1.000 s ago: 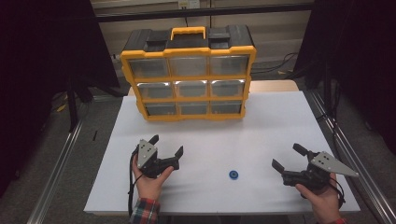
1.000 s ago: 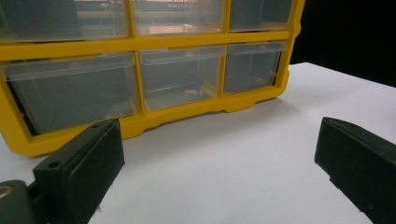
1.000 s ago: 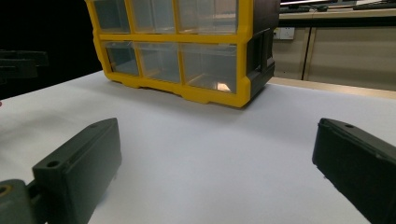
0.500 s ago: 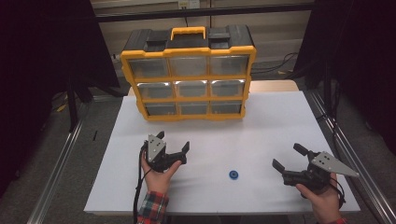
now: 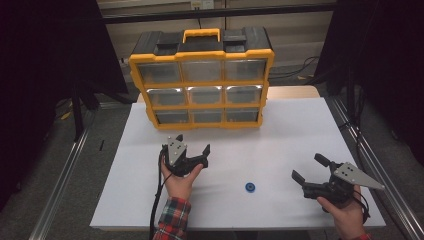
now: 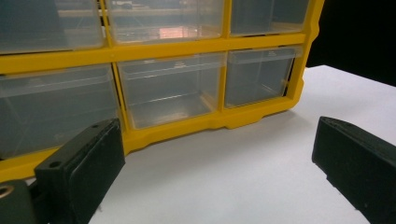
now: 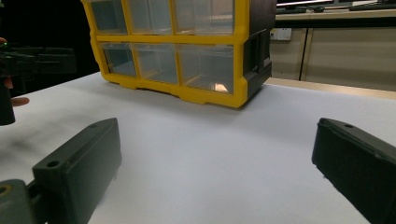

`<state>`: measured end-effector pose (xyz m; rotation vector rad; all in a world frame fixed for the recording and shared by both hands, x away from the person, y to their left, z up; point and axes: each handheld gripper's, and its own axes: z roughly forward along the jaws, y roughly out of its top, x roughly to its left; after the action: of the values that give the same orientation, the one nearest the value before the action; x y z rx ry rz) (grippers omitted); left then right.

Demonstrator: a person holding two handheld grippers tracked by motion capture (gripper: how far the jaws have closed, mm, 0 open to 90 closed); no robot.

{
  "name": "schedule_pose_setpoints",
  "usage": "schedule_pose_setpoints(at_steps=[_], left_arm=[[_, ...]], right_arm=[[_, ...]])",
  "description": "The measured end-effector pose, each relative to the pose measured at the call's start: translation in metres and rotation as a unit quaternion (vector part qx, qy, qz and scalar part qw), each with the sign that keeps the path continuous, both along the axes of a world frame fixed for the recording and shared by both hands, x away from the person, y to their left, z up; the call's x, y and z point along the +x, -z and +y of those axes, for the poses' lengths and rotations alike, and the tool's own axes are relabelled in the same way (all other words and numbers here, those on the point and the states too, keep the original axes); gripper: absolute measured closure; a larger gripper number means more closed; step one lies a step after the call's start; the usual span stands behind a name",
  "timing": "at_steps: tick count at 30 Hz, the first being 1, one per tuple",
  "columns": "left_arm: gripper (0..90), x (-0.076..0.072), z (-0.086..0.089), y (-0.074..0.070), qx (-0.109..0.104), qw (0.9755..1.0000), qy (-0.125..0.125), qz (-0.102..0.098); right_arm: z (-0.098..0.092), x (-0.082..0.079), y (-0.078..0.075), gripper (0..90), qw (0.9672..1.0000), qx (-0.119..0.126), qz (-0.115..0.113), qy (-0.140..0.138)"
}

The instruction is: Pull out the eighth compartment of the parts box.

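The yellow drawer cabinet (image 5: 202, 80) stands upright at the far middle of the white tabletop (image 5: 280, 145), three rows of clear drawers facing the person, a yellow handle on its black top. The left gripper (image 5: 192, 148) hovers just in front of its bottom row, jaws spread wide and holding nothing; in the left gripper view the bottom middle drawer (image 6: 170, 88) lies straight ahead. A small blue ring (image 5: 250, 187) lies on the tabletop between the hands. The right gripper (image 5: 310, 168), released too, sits near the right front corner. Around the tabletop are metal rails, grey floor and dark curtains.
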<state>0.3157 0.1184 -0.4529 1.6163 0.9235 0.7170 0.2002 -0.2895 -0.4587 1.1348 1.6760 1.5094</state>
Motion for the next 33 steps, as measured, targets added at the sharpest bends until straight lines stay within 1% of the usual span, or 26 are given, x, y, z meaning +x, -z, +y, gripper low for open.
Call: schedule_pose_setpoints(at_steps=[2,3,4,5,7,8,10,12,13,14,15,16,18,19,20,21,22,23,24,25,26,28,29,30,32,33], left_arm=[[2.5,0.001,-0.003,-0.001,-0.001,1.0,-0.004,0.001],[2.5,0.003,-0.006,-0.001,-0.008,1.0,-0.004,0.003],[2.5,0.003,-0.006,-0.001,-0.008,1.0,-0.004,0.003],[2.5,0.005,-0.006,-0.002,-0.003,1.0,-0.004,0.002],[2.5,0.006,-0.008,-0.002,-0.009,0.9999,-0.013,0.002],[2.5,0.008,-0.008,-0.003,-0.004,0.9999,-0.012,0.0],[2.5,0.01,-0.01,-0.002,-0.011,0.9999,-0.009,-0.002],[2.5,0.011,-0.013,-0.002,-0.012,0.9998,-0.014,0.0],[2.5,0.012,-0.013,-0.002,-0.011,0.9999,-0.01,0.0],[2.5,0.012,-0.015,-0.001,-0.016,0.9998,-0.013,0.001],[2.5,0.013,-0.017,-0.001,-0.013,0.9998,-0.018,0.001],[2.5,0.014,-0.018,-0.001,-0.011,0.9999,-0.01,0.001],[2.5,0.016,-0.02,-0.002,-0.006,0.9999,-0.015,0.0],[2.5,0.017,-0.022,-0.001,-0.012,0.9998,-0.017,0.002],[2.5,0.019,-0.022,-0.001,-0.009,0.9999,-0.014,0.0],[2.5,0.02,-0.025,-0.001,-0.018,0.9997,-0.015,0.005],[2.5,0.022,-0.026,-0.002,-0.021,0.9996,-0.015,0.005],[2.4,0.023,-0.026,-0.003,-0.015,0.9998,-0.011,0.004],[2.3,0.023,-0.029,-0.003,-0.02,0.9997,-0.015,0.002],[2.7,0.024,-0.03,-0.004,-0.019,0.9998,-0.011,0.002],[3.0,0.025,-0.031,-0.004,-0.016,0.9997,-0.019,0.002],[2.5,0.028,-0.033,-0.003,-0.024,0.9994,-0.026,0.005],[2.5,0.029,-0.033,-0.003,-0.021,0.9995,-0.025,0.003],[2.5,0.03,-0.034,-0.003,-0.031,0.9991,-0.026,0.005],[2.5,0.033,-0.033,-0.004,-0.023,0.9994,-0.026,0.0],[2.5,0.033,-0.033,-0.004,-0.025,0.9993,-0.028,-0.001]], right_arm=[[0.0,0.0,0.0,0.8,1.0,-0.001,0.0,-0.001],[0.0,0.0,0.0,0.8,1.0,0.0,0.0,-0.001],[0.0,0.0,0.0,0.8,1.0,0.0,0.0,-0.001],[0.0,0.0,0.0,0.8,1.0,0.0,0.0,-0.001],[0.0,0.0,0.0,0.8,1.0,0.0,0.0,0.0],[0.0,0.0,0.0,0.8,1.0,-0.004,0.0,-0.004],[0.0,0.0,0.0,0.8,1.0,-0.005,-0.001,-0.005],[0.0,0.0,0.0,0.9,1.0,-0.004,-0.001,-0.004],[0.0,0.0,0.0,0.9,1.0,-0.004,-0.001,-0.004],[0.0,0.0,0.0,0.8,1.0,-0.004,-0.001,-0.003],[0.0,0.0,0.0,0.9,1.0,-0.004,-0.001,-0.003],[0.0,0.0,0.0,0.8,1.0,-0.004,-0.001,-0.004],[0.0,0.0,0.0,0.8,1.0,-0.004,-0.001,-0.004],[0.0,0.0,0.0,0.9,1.0,-0.004,-0.001,-0.004],[0.0,0.0,0.0,0.8,1.0,-0.005,-0.001,-0.004],[0.0,0.0,0.0,0.8,1.0,-0.004,-0.001,-0.005],[0.0,0.0,0.0,0.9,1.0,-0.004,-0.001,-0.005],[0.0,0.0,0.0,0.9,1.0,-0.005,0.0,-0.005],[0.0,0.0,0.0,0.9,1.0,-0.005,-0.001,-0.005],[0.0,0.0,0.0,0.9,1.0,-0.004,0.0,-0.005],[0.0,0.0,0.0,0.9,1.0,-0.004,-0.001,-0.005],[0.0,-0.001,0.0,0.9,1.0,-0.003,-0.002,-0.005],[0.0,-0.001,0.0,0.9,1.0,-0.003,-0.002,-0.005],[0.0,-0.001,0.0,0.9,1.0,-0.003,-0.002,-0.005],[0.0,-0.001,0.0,0.9,1.0,-0.004,-0.002,-0.005],[0.0,-0.001,0.0,0.9,1.0,-0.004,-0.002,-0.005]])
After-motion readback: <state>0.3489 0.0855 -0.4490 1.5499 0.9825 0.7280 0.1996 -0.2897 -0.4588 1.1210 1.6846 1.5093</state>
